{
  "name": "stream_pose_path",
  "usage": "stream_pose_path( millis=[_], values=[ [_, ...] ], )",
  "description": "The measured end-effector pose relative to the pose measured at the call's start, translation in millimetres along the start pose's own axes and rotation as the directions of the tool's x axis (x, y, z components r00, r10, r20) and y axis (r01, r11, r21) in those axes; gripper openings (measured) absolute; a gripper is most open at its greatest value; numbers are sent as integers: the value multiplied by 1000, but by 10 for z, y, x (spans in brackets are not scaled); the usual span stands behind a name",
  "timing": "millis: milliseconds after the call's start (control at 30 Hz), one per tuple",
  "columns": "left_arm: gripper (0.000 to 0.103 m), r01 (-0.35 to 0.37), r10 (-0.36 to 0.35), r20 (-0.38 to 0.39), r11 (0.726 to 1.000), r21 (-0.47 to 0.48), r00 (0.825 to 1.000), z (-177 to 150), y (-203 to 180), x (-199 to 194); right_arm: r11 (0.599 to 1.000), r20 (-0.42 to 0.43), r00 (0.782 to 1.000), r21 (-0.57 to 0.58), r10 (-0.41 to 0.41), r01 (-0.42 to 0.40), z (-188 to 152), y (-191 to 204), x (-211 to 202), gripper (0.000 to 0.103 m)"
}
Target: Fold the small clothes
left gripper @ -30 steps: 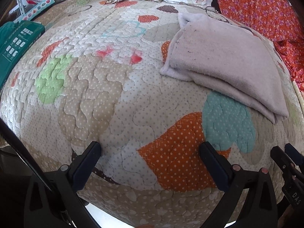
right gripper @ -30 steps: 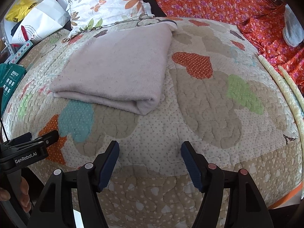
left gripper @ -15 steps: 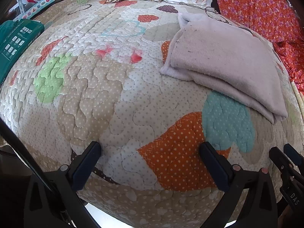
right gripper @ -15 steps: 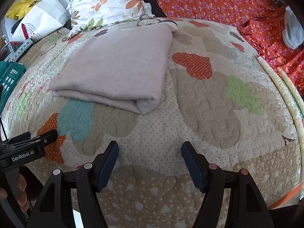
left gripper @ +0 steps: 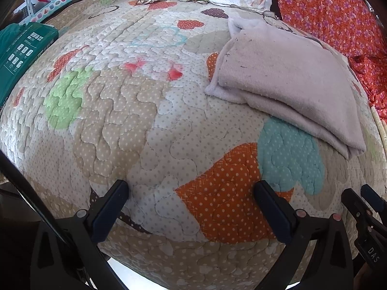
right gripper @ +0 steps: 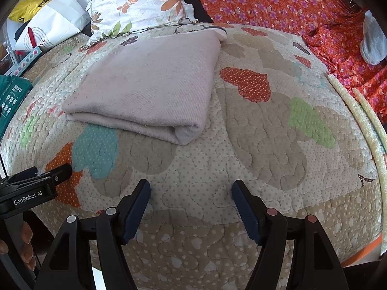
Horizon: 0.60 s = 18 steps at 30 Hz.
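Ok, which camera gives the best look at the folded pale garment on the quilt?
The right wrist view: the folded pale garment sits near centre, whole, its folded edge facing the camera. The left wrist view shows it off toward the right edge, stretched by the fisheye.

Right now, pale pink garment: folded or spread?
Folded. The pale pink garment lies as a stacked rectangle on the quilt, layered edges showing at its near side; neither gripper touches it.

Folded garment [left gripper: 287, 82] on quilt [left gripper: 125, 111]

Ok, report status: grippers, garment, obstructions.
Left hand-held gripper open, empty. Right hand-held gripper open, empty. Folded pale-pink knit garment flat on patchwork heart quilt, untouched. Nothing between.
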<state>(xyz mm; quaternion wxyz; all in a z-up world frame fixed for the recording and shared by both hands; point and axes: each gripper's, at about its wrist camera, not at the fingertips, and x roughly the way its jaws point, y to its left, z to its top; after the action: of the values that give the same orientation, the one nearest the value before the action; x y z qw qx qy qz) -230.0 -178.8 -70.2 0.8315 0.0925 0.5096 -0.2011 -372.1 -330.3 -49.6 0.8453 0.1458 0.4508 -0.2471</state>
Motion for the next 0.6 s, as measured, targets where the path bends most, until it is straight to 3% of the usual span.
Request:
stream_pose_path(
  millis=[600],
  values=[
    [103,2,-2,3,1000,-5,1000,-2,6,-2,1000,14,1000,-4,-11,11,5,6,-15,75]
  ],
)
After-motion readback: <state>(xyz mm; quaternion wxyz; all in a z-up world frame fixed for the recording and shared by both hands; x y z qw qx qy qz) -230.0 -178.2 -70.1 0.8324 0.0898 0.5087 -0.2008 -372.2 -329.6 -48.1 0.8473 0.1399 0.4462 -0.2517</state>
